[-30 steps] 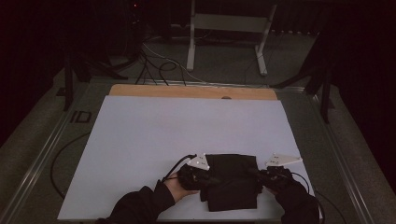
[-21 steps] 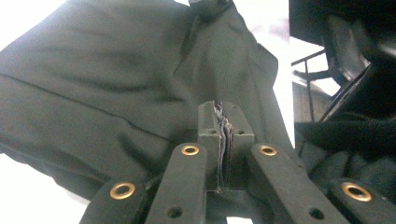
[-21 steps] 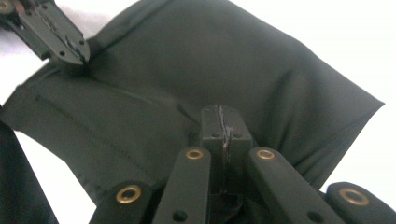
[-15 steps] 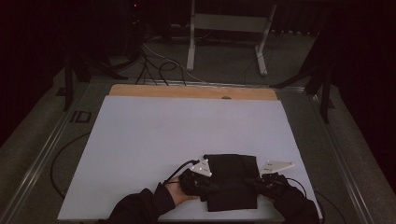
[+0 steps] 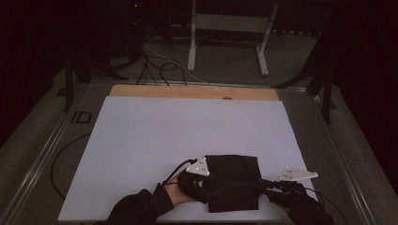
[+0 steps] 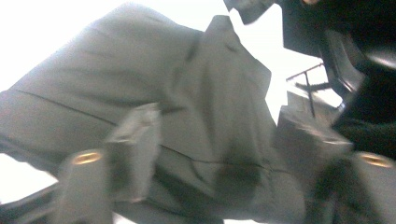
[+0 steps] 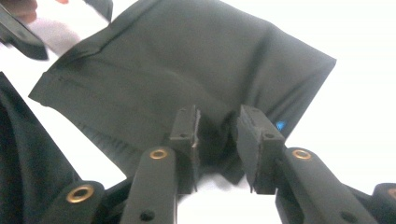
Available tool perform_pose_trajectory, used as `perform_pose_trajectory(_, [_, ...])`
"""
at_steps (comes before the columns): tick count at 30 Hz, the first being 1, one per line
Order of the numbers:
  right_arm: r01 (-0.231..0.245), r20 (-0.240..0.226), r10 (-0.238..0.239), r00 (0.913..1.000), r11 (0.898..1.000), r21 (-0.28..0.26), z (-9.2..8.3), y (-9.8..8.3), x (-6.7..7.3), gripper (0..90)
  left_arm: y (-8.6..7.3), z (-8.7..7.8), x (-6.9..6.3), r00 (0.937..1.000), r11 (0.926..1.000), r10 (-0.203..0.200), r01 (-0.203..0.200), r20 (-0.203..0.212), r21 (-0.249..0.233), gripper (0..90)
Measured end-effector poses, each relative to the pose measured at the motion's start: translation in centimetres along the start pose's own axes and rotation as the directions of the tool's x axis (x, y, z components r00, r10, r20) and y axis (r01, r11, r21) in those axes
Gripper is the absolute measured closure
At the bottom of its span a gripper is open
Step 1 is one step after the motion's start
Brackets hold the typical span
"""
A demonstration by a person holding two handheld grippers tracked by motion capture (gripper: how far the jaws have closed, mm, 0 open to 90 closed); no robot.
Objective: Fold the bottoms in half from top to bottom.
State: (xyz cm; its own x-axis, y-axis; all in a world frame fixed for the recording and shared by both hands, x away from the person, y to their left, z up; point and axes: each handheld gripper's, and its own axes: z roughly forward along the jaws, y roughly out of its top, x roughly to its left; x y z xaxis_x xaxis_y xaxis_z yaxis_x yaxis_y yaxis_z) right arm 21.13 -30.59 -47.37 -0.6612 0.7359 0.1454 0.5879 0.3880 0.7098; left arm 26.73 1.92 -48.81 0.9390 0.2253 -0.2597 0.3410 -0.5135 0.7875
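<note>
A: Where is the black folded cloth (image 5: 233, 182) seen?

B: It is laid flat on the white sheet (image 5: 187, 136) that covers the counter (image 5: 192, 92), at the near edge, right of the middle. It is flanked by the two grippers.

A: How is the left gripper (image 5: 202, 183) placed?

B: It is held at the cloth's left edge. In the left gripper view its jaws have just been opening and are seen spread wide, with the cloth (image 6: 154, 93) lying beyond and between them; no pinch on the fabric is shown there.

A: And the right gripper (image 5: 268, 185)?

B: It is set at the cloth's right edge. Its jaws have also just been opening. In the right gripper view they are parted a little, with a fold of the cloth (image 7: 187, 70) bunched in the gap. Whether the fabric is pressed by the pads cannot be told for certain; a slim gap is seen beside the fold.
</note>
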Motion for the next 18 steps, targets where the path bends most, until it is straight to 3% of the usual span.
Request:
perform_pose_trajectory(2, [-0.019, -0.017, 0.019, 0.9997, 1.000, 0.019, 0.0, -0.4, -0.1, 64.5, 0.0, -0.4, 0.1, 0.9999, 0.9999, 0.002, -0.003, -0.015, -0.015, 15.1])
perform_pose_trajectory(6, [-0.016, -0.044, 0.020, 0.9988, 0.997, 0.081, 1.0, -1.1, 0.1, 56.8, 0.0, -1.3, 0.4, 0.9998, 0.9988, 0.000, -0.001, -0.021, -0.049, 4.8])
perform_pose_trajectory(14, [-0.022, -0.069, 0.031, 0.9971, 0.990, 0.137, 2.8, -0.6, -0.5, 47.6, -0.4, -2.7, 1.1, 0.9987, 0.9980, -0.017, 0.014, -0.048, -0.061, 4.2])
perform_pose_trajectory(16, [-0.007, -0.067, 0.017, 0.9976, 0.989, 0.149, 3.2, -0.4, -0.5, 48.0, -0.5, -2.7, 1.2, 0.9987, 0.9977, -0.018, 0.015, -0.047, -0.066, 4.2])
perform_pose_trajectory(18, [0.014, -0.055, -0.006, 0.9985, 0.988, 0.151, 3.2, -0.2, -0.2, 55.9, -0.5, -2.7, 1.2, 0.9987, 0.9977, -0.018, 0.015, -0.047, -0.066, 4.2])
